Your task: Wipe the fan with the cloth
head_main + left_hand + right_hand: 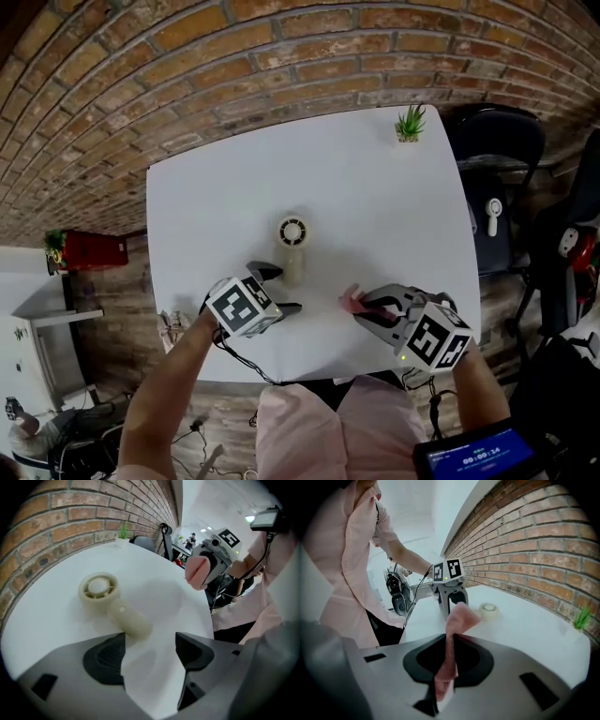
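Head view: a small cream plastic hand fan [292,246] with a round slotted head lies flat near the middle of the smooth white table [375,187]. The left gripper [279,289] is just beside its handle.

Left gripper view: the jaws stand wide apart over bare table.

Right gripper view: the right gripper [449,663] pinches a soft, fuzzy pink cloth [457,620], folded and standing upright.

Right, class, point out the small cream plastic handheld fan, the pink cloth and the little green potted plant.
Cream handheld fan [98,587]: left gripper view, on its round head.
Pink cloth [461,614]: right gripper view, on its upper fold.
Green potted plant [410,120]: head view, on its leaves.
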A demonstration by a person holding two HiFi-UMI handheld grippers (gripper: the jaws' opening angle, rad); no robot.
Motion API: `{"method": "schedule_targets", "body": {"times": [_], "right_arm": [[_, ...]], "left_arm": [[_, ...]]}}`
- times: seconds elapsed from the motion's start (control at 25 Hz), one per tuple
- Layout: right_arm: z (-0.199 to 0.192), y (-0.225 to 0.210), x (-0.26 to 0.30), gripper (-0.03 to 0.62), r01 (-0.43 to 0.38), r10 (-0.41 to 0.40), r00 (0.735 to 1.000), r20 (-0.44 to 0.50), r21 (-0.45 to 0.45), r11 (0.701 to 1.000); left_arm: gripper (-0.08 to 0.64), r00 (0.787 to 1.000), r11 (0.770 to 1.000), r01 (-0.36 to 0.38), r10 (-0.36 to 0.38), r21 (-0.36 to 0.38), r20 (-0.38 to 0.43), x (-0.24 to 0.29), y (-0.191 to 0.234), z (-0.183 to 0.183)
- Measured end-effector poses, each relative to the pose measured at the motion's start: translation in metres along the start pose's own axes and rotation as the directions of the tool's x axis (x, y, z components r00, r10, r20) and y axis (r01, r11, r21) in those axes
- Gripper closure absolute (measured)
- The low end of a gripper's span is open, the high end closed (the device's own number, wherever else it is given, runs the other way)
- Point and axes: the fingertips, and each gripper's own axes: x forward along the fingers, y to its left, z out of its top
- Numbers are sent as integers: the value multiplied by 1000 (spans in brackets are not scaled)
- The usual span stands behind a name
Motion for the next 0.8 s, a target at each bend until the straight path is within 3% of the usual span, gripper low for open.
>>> {"method": "schedule_targets", "body": {"times": [0.28, 0.44, 0.6, 0.68, 0.72, 0.8], "right_arm": [[-8, 5, -17, 558, 47, -47, 999, -8, 9, 999], [-13, 7, -22, 557, 65, -65, 998, -4, 17, 998], [-13, 5, -24, 557, 78, -78, 997, 0, 52, 996], [-12, 5, -22, 557, 70, -70, 997, 10, 61, 996], [-11, 5, -20, 557, 66, -67, 998, 13, 65, 996], [-9, 6, -16, 557, 58, -59, 998, 15, 75, 995]], "left_arm": [[218, 986, 998, 67, -64, -17, 153, 29, -43, 63], [218, 986, 997, 75, -77, 19, 150, 29, -53, 73], [218, 986, 993, -25, 5, 118, 169, -9, -51, 77], [212, 980, 970, -139, 105, 201, 169, -31, -30, 78], [202, 976, 944, -195, 158, 268, 152, -38, -16, 78], [177, 968, 870, -250, 236, 425, 86, -42, 11, 74]]}}
